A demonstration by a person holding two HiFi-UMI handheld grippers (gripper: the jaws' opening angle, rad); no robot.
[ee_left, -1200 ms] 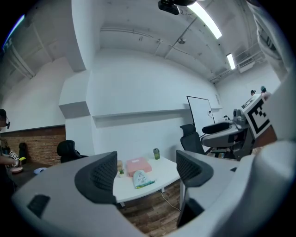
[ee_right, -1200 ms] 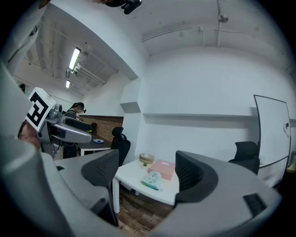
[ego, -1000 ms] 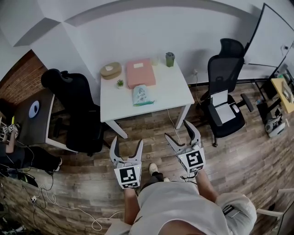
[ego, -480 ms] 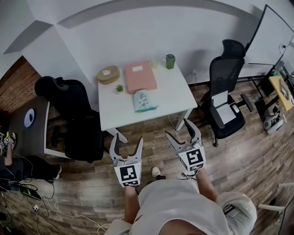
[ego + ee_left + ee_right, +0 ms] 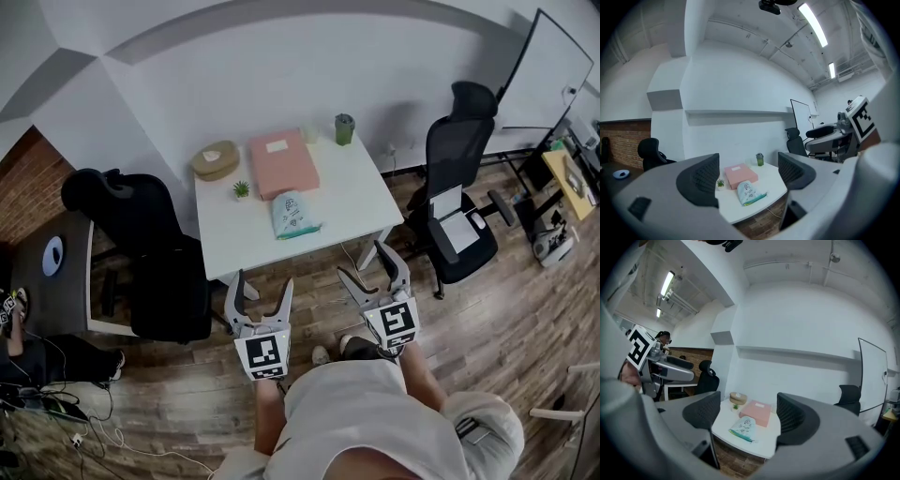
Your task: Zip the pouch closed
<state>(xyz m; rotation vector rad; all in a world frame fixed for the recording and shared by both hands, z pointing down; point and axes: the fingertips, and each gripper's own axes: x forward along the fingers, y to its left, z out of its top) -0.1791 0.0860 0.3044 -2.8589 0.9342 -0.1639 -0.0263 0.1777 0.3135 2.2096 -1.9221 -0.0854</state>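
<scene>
pouch (image 5: 294,214) at 12 o'clock on desk (image 5: 356,187), well apart | left gripper (image 5: 263,281), right gripper (image 5: 366,262): fingers spread, empty | looks soft, light, floppy: pin one end, pull zip tab

Grey left tongs (image 5: 263,282), right tongs (image 5: 363,261), pale shirt (image 5: 366,412)

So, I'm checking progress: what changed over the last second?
The person stepped toward the table; the pouch now shows nearer the left tongs and right tongs. Nothing taken or let go. Both stay open, empty; pouch untouched.
</scene>
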